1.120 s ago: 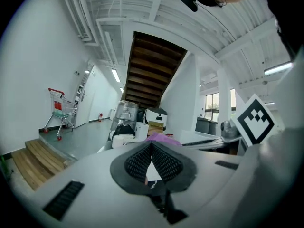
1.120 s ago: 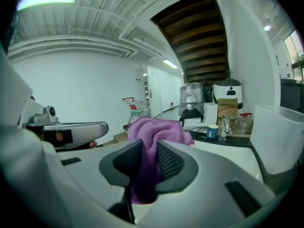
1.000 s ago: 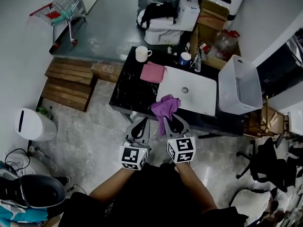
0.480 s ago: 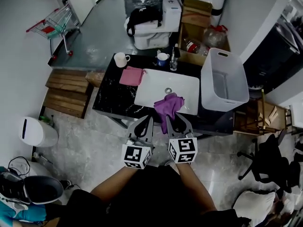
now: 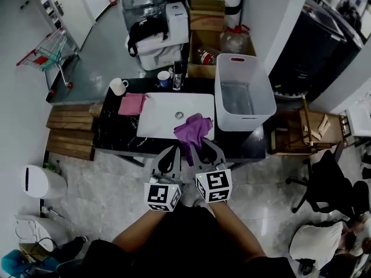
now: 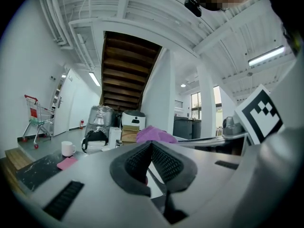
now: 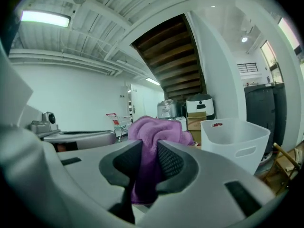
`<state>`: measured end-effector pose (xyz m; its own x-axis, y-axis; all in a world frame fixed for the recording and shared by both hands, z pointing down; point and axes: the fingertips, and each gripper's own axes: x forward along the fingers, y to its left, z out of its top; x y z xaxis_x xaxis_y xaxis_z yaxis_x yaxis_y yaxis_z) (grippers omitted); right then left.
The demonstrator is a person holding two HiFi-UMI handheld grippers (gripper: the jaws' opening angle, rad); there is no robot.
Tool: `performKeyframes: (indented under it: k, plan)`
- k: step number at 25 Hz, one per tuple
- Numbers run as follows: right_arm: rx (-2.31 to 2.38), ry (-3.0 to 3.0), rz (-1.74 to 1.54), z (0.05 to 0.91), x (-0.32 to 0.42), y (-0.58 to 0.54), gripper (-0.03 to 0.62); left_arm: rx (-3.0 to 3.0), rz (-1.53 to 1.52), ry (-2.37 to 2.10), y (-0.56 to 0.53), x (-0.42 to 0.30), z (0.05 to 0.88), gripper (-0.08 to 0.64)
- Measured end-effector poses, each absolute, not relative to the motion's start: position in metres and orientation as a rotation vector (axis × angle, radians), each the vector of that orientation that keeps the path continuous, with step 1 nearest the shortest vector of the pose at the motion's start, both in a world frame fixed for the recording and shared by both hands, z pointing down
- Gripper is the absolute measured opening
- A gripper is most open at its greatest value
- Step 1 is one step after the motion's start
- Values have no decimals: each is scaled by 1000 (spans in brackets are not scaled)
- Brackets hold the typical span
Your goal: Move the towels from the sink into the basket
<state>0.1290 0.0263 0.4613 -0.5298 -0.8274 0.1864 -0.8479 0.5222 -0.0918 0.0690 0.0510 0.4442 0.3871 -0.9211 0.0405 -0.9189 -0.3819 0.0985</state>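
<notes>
Purple towel (image 5: 194,130) clamped in right gripper (image 5: 203,148) jaws: jaws narrowly apart, cloth bunched between pads, rest bulging past tips. In head view towel overlaps front right part of sink (image 5: 165,112), just left of white basket (image 5: 244,91) at right end of counter (image 5: 113,132). Left gripper (image 5: 170,155) alongside, jaws closed together, nothing in them. Pink towel (image 5: 132,103) flat on counter left of sink, near mug (image 5: 117,86).

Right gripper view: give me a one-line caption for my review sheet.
Right gripper clamped on a purple towel, white basket ahead to its right.
</notes>
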Motion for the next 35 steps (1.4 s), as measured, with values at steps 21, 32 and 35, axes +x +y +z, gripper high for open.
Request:
performKeyframes:
  k: [21, 32, 35]
  plan:
    - [1702, -2474, 203, 425, 206, -95, 106, 2643, -160, -1442, -88, 150, 405, 5]
    - [1829, -2336, 185, 419, 234, -165, 106, 2682, -232, -1280, -160, 173, 399, 5]
    - [1862, -2301, 192, 419, 245, -181, 106, 2693, -278, -1242, -174, 175, 398, 5]
